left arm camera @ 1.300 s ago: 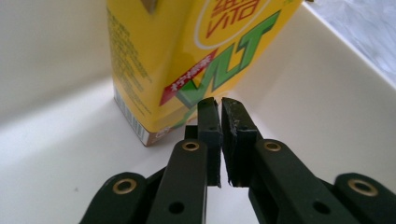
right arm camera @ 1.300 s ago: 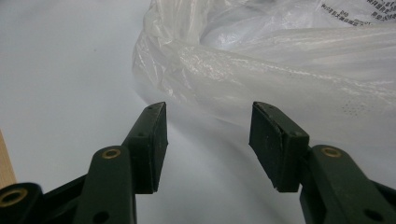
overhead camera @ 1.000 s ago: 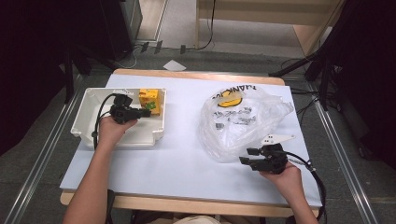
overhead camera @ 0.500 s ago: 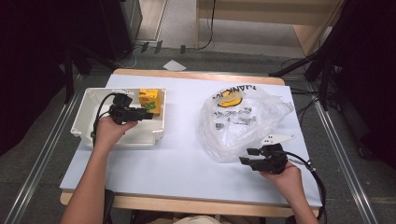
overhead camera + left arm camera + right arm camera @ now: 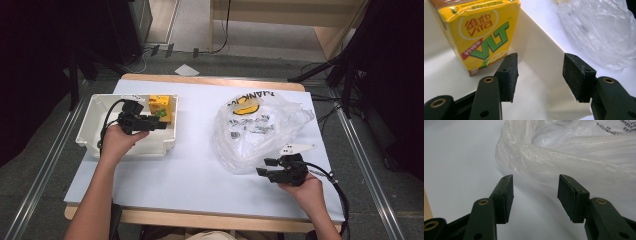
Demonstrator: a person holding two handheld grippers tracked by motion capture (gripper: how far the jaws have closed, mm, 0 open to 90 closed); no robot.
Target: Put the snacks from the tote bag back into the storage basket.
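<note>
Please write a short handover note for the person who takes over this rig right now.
Left gripper: jaws have just been opening, nothing between them; it sits over the white bin.
Right gripper: open, empty, at the near edge of the plastic bag.
Done: the yellow drink carton stands upright in the bin.
Left: probably check the bag for more items; its contents cannot be made out.
</note>
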